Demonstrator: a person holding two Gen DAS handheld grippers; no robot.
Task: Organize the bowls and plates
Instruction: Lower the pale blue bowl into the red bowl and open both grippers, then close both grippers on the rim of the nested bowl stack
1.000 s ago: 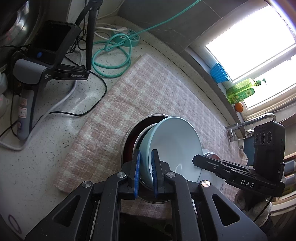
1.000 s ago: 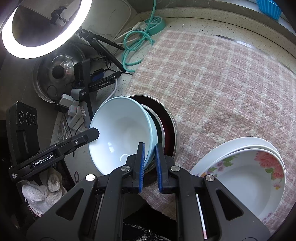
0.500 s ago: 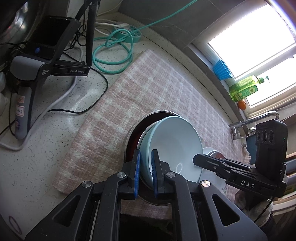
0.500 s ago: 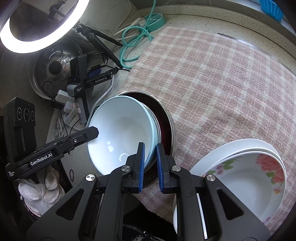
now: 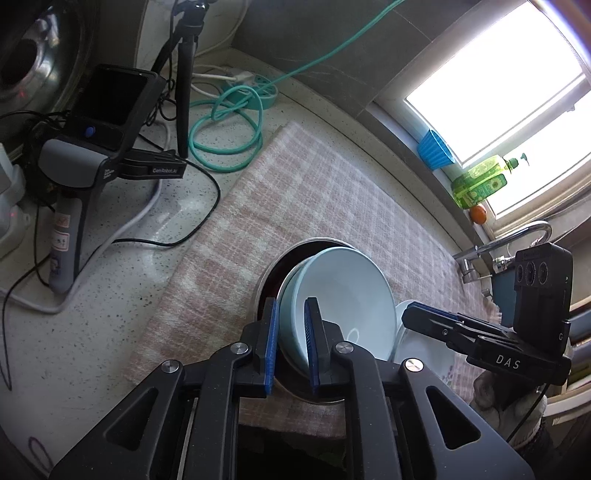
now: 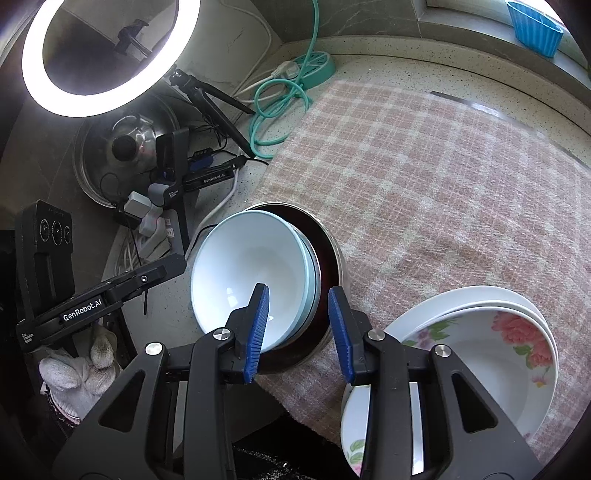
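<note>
Pale blue bowl [image 5: 343,291] sits tilted inside a wider steel bowl [image 6: 334,254] w/ a dark red interior, on a pink checked cloth [image 6: 443,177] spread over the speckled counter [image 5: 92,325]. A second pale blue bowl looks nested under the first. Left tool [image 5: 291,343] is clenched on the blue bowl's near rim, one blue pad inside, one outside. Right tool [image 6: 297,328] is released, pads spread wide; its left pad hangs over the blue bowl's inside, its right pad stands outside the steel bowl's rim, neither pressing. Just right of the steel bowl, at the cloth's near edge, is a stack of white floral plates [image 6: 498,343]. Beyond the cloth: teal cable coil [image 5: 225,140], lit ring light [image 6: 99,55], blue cup [image 6: 535,26] on the windowsill.
</note>
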